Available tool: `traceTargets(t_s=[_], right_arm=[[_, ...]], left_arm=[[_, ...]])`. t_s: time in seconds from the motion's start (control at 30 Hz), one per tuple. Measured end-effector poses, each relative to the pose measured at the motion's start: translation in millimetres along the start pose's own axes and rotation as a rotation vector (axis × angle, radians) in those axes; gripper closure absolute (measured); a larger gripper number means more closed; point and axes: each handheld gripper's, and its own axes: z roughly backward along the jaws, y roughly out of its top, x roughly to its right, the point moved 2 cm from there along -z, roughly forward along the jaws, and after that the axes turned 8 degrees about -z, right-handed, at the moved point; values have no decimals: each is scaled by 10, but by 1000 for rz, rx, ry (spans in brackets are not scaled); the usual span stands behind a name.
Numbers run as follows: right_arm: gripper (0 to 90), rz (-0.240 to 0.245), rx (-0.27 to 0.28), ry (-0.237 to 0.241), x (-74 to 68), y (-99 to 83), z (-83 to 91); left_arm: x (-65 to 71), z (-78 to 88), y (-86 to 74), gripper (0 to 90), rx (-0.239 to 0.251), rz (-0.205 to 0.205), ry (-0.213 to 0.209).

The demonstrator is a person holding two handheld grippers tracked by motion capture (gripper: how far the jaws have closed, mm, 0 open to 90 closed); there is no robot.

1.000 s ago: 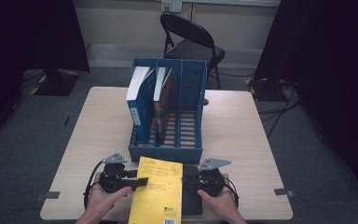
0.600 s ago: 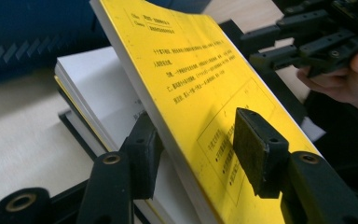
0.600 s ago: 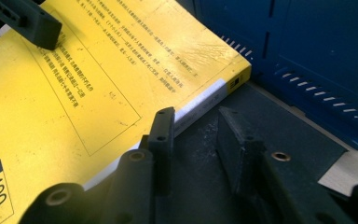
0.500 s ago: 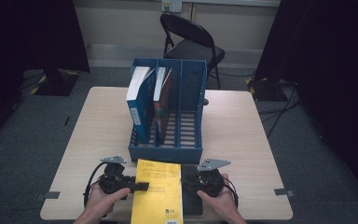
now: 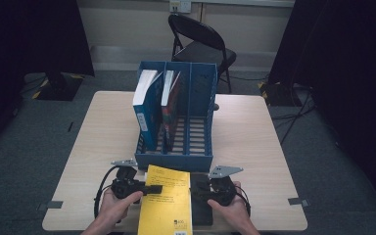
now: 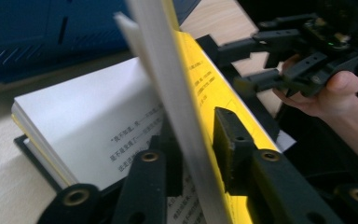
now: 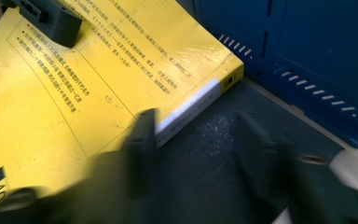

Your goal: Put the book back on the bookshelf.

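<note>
At the table's point(image 5: 254, 147) near edge, my left gripper point(image 5: 152, 189) is clamped on the lifted cover and top pages of the yellow book point(image 5: 169, 205), which lies before the blue rack point(image 5: 176, 147). My right gripper point(image 7: 193, 135), jaws just opening, straddles the spine untouching; it should close there before I lift.

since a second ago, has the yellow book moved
Cannot tell. In the high view the yellow book lies just in front of the blue rack as before; the left gripper has just closed on its cover.
</note>
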Motion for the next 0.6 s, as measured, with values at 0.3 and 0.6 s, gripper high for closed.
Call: traceTargets(t_s=[0.3,0.6], right_arm=[[335,-59,-2,93,-31,27,-8],[321,-81,9,158,-63,39,-37]], left_arm=[[103,27,23,800,72,-70,-11],[167,27,46,815,109,-115,-32]])
